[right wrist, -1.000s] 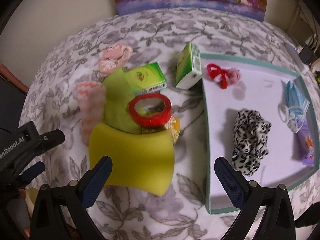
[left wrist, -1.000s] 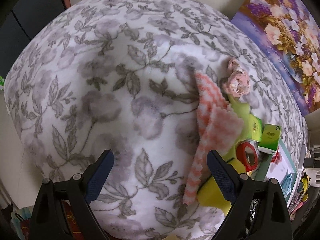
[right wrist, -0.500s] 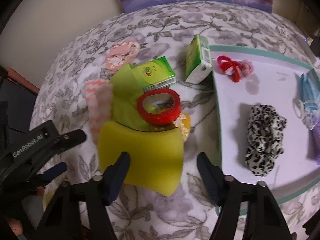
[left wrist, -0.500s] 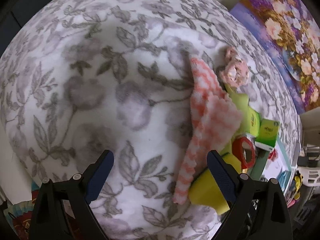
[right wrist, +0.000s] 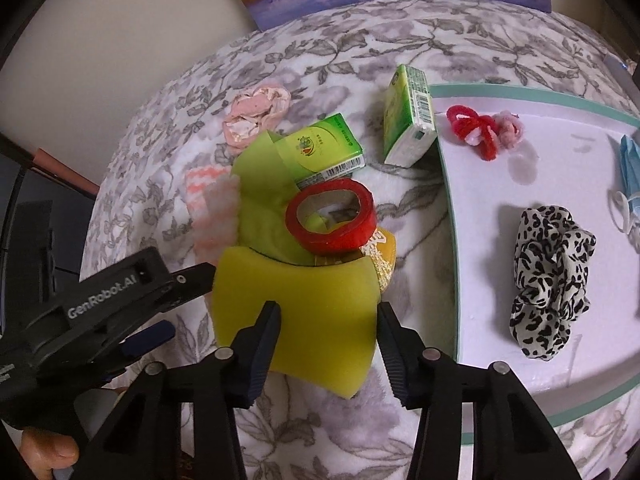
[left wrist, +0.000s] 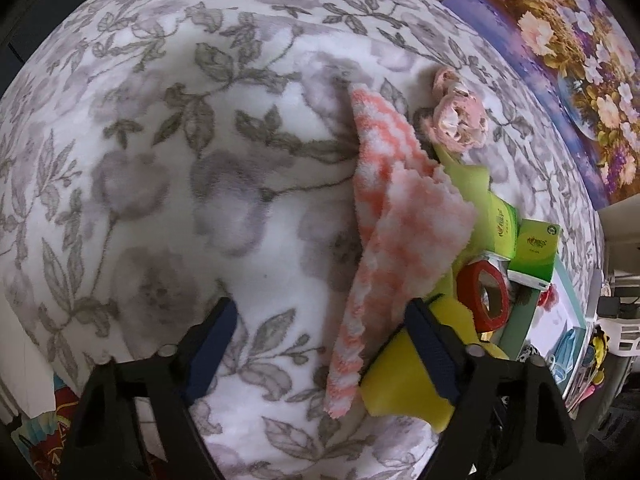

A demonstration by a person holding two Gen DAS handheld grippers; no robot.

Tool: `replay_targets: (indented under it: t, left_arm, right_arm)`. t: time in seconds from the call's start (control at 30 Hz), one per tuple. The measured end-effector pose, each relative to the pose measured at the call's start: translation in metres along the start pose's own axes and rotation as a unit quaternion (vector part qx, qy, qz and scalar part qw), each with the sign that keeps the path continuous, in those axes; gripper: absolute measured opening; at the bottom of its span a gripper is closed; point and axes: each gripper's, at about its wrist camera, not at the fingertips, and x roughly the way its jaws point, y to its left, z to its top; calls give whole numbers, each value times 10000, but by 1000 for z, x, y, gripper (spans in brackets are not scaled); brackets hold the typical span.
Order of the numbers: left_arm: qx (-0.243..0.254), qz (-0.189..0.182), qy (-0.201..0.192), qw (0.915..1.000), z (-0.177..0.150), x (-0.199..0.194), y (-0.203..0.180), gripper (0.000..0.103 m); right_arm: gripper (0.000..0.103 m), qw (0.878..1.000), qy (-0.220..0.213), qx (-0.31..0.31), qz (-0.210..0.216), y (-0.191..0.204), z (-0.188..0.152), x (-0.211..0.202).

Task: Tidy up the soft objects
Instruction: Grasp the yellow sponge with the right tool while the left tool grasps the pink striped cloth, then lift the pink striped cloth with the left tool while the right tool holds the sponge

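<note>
A yellow sponge (right wrist: 316, 312) lies on the floral blanket (right wrist: 344, 60) under a red tape roll (right wrist: 332, 216) and a green cloth (right wrist: 264, 200). My right gripper (right wrist: 328, 320) straddles the sponge's near part, its jaws narrowed but apart. A pink-and-white striped cloth (left wrist: 396, 224) lies left of the pile. My left gripper (left wrist: 324, 340) is open just before the cloth's near end, its right finger (left wrist: 432, 352) over the sponge (left wrist: 400, 380). A pink scrunchie (right wrist: 256, 114) lies farther back. The left gripper (right wrist: 160, 300) also shows in the right wrist view.
A white tray with teal rim (right wrist: 448, 184) on the right holds a leopard scrunchie (right wrist: 548, 284), a red and pink hair tie (right wrist: 480, 128) and a blue face mask (right wrist: 630, 184). Two green tissue packs (right wrist: 324, 152) (right wrist: 408, 116) lie by the pile. A flower painting (left wrist: 568, 60) stands behind.
My right gripper has moved forward over the sponge and its jaws have narrowed. My left gripper has moved in toward the striped cloth and the sponge.
</note>
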Motion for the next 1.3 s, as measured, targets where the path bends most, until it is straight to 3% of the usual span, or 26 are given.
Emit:
replay_targets:
  t: [0.2, 0.47, 0.6, 0.7, 1.0, 1.3]
  left_arm:
    - [24, -105, 87, 9999, 1, 10, -11, 65]
    - [79, -187, 193, 9996, 1, 25, -17, 46]
    - [96, -234, 160, 9996, 0, 29, -23, 19]
    - [33, -393, 220, 9990, -1, 34, -24, 11]
    - [21, -569, 36, 9984, 3, 33, -25, 3]
    - [107, -935, -448, 9946, 11, -4, -28, 3]
  right_arm:
    - [37, 10000, -63, 5, 45, -5, 1, -8]
    - [31, 9998, -156, 65, 127, -14, 4, -17]
    - [29, 9995, -253, 110, 145, -18, 6, -23]
    - [27, 9993, -309, 134, 168, -21, 7, -28]
    - [24, 9986, -420, 187, 266, -24, 10, -37]
    - [23, 9971, -578, 238, 444, -26, 12, -49]
